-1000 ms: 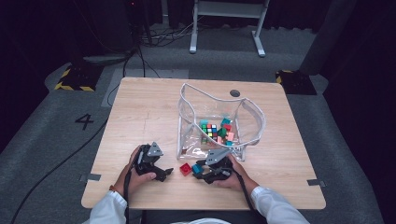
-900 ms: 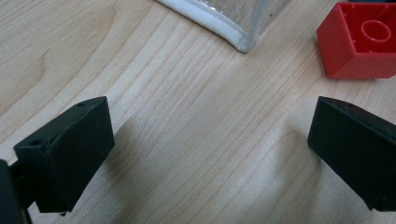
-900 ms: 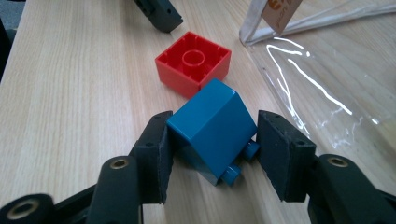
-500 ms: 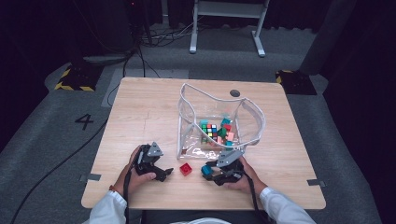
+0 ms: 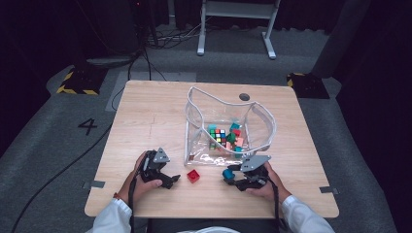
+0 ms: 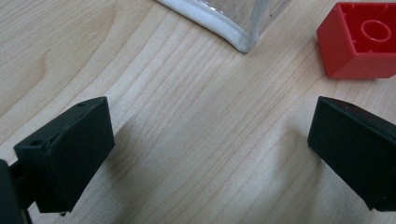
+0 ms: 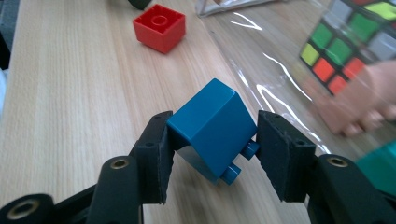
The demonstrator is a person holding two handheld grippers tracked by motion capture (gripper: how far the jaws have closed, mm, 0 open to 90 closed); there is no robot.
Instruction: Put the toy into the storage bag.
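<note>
My right claw (image 7: 211, 140) pinching blue block (image 7: 212, 126), tilted, studs toward me, just above tabletop (image 5: 155, 111). In high view, block at 6 o'clock of clear bag (image 5: 265, 124), near its front edge. My left claw (image 6: 205, 149) spread wide, nothing between. Red block (image 6: 362, 39) lying at its 1 o'clock.

Btwn left tool (image 5: 167, 178) & right tool (image 5: 232, 175) the table (image 5: 145, 121) strip is open except a red brick (image 5: 193, 175) mid-gap, clear bag (image 5: 265, 126) w/ toys walls off the far side just behind, while table's left half & near edge give free passage.
</note>
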